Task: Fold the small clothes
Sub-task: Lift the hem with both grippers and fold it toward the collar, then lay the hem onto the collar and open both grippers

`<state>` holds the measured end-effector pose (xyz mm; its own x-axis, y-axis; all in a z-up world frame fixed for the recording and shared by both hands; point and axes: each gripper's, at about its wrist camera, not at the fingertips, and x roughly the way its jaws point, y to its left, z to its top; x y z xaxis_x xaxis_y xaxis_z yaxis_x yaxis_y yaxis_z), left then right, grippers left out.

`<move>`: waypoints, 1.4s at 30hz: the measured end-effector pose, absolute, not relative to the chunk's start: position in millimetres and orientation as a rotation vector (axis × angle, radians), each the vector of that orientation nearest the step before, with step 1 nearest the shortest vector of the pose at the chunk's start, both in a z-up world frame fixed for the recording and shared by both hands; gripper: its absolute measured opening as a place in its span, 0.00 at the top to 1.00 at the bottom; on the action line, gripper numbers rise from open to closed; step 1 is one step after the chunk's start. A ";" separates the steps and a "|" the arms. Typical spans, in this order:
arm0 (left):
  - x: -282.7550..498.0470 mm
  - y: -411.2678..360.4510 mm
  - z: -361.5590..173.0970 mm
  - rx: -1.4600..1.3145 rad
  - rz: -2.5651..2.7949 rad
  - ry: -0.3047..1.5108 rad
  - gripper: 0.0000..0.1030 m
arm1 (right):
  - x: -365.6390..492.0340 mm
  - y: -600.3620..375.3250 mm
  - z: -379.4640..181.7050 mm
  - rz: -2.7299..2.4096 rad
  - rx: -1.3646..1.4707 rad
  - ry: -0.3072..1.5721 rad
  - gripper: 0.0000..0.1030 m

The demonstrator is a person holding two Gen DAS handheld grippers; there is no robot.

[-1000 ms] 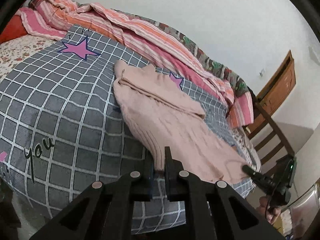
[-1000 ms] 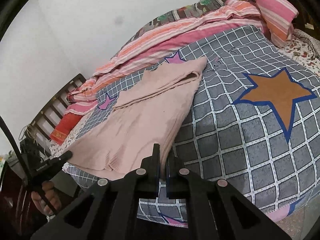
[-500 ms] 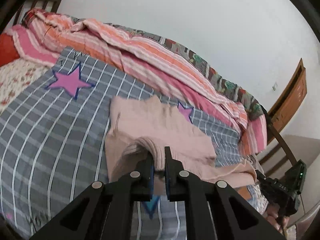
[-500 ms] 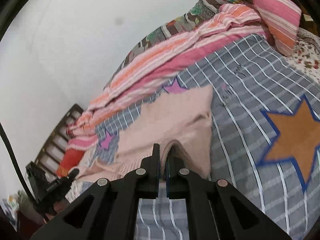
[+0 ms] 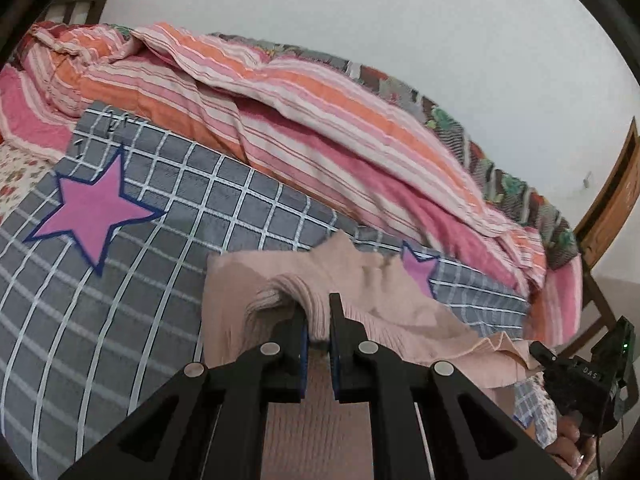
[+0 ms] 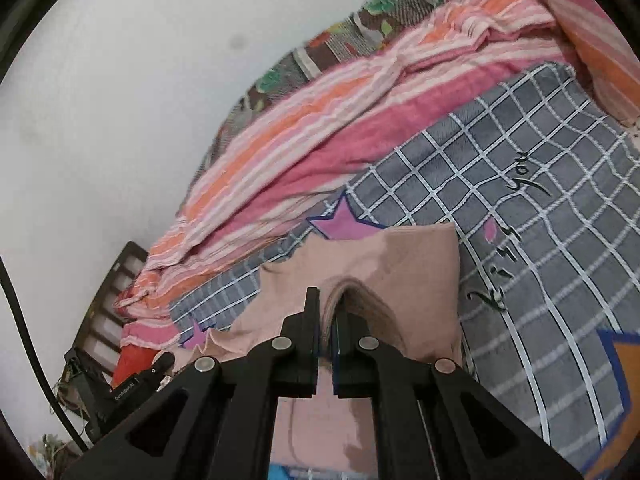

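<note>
A pale pink knit garment [image 5: 360, 280] lies on the grey checked blanket [image 5: 160, 200]. My left gripper [image 5: 318, 320] is shut on its ribbed hem and holds that edge lifted above the far part of the garment. My right gripper [image 6: 328, 316] is shut on the other end of the same hem of the pink garment [image 6: 400, 264], also lifted. The right gripper shows at the lower right of the left wrist view [image 5: 576, 376], and the left gripper at the lower left of the right wrist view [image 6: 140, 380]. The cloth below the fingers hangs out of sight.
A striped pink and orange quilt [image 5: 320, 120] is bunched along the wall behind the garment. Purple stars [image 5: 92, 208] and an orange star [image 6: 624, 368] mark the blanket. A wooden headboard [image 5: 612, 208] and a dark bed frame [image 6: 108, 308] stand at the bed ends.
Both grippers have carried the garment's near hem up and forward over its far part, so the garment now looks much shorter. Both stay shut on the hem.
</note>
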<state>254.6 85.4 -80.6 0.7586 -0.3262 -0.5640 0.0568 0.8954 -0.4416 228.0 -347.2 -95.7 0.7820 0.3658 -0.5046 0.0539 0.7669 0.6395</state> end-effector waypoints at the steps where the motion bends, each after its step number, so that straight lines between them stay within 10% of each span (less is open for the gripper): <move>1: 263.1 83.9 -84.3 -0.407 -0.210 0.690 0.91 | 237.5 -347.3 -99.0 0.181 0.684 0.672 0.96; 9: 321.6 84.1 -113.7 -0.481 -0.208 0.764 0.89 | 301.6 -336.9 -119.0 0.150 0.597 0.731 0.95; 14: 318.7 91.1 -112.8 -0.464 -0.158 0.742 0.27 | 305.4 -333.3 -128.7 0.150 0.552 0.741 0.63; 32: 155.8 124.7 -157.2 -0.504 -0.235 0.808 0.27 | 148.5 -340.4 -164.7 0.222 0.439 0.863 0.50; 42: 195.6 100.8 -172.8 -0.571 -0.265 0.805 0.33 | 183.0 -333.5 -192.2 0.227 0.622 0.850 0.50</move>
